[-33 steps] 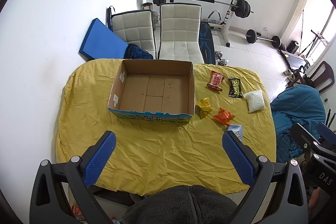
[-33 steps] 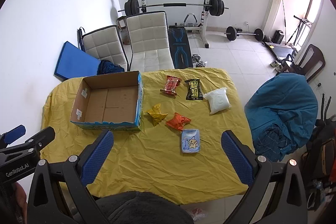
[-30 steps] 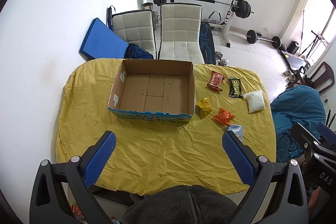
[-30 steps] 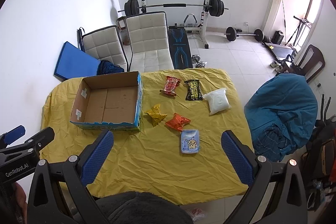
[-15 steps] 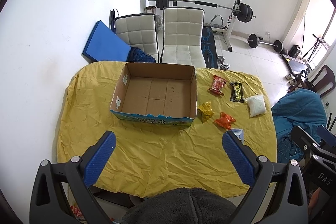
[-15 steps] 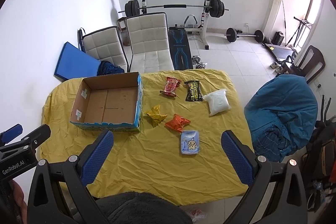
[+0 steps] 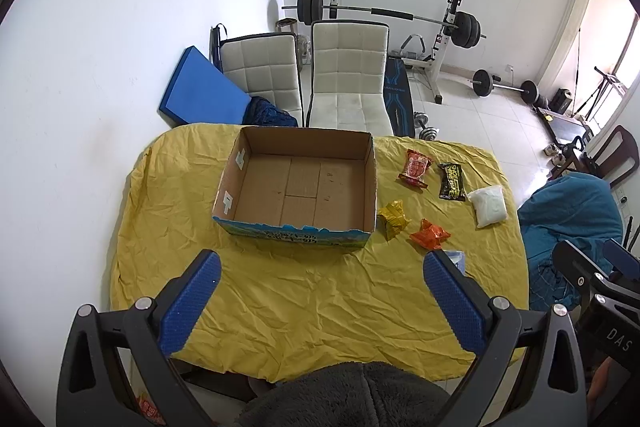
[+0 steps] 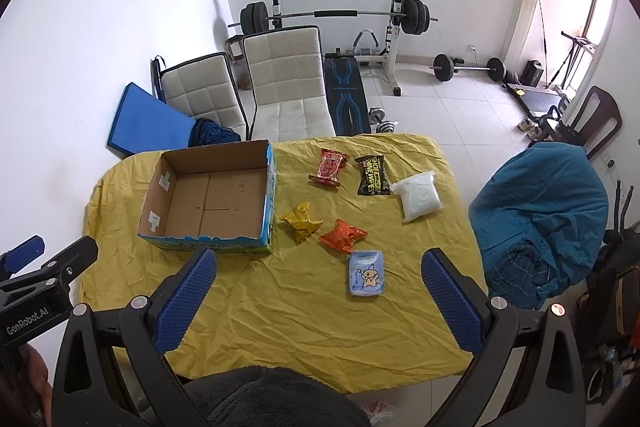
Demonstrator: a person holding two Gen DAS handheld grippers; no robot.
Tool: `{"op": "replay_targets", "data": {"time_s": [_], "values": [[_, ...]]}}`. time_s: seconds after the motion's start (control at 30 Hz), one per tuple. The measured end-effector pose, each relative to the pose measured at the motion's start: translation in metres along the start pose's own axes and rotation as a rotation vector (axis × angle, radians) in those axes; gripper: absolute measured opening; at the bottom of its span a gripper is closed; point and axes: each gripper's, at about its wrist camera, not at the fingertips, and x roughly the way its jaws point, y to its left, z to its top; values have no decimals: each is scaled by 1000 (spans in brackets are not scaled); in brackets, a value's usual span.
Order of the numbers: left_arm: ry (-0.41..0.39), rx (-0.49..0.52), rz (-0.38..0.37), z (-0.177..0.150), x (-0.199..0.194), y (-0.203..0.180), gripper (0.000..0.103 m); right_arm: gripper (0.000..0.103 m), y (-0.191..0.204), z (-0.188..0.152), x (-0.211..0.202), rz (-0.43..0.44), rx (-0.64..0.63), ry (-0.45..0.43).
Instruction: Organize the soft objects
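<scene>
Both grippers have pulled back a little; my left gripper (image 7: 318,277) and right gripper (image 8: 318,277) hang wide apart, holding nothing. I count six packs and one box (image 8: 212,199) on the cloth (image 8: 304,327). Nearest, the blue pack (image 8: 367,273) points away from me.

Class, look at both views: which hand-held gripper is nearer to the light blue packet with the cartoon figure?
The right hand-held gripper: the light blue cartoon packet lies between its open fingers. The left hand-held gripper hangs before the open cardboard box, the packet beside its right finger.
</scene>
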Motion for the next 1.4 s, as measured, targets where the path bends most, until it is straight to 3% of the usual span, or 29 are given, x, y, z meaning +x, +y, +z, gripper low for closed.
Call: {"op": "replay_targets", "data": {"time_s": [1.13, 1.4], "values": [[-4, 5, -5, 1, 3, -6, 103, 103, 0, 6, -4, -29, -6, -47], [2, 6, -25, 5, 13, -12, 103, 103, -14, 9, 17, -28, 26, -6]]}}
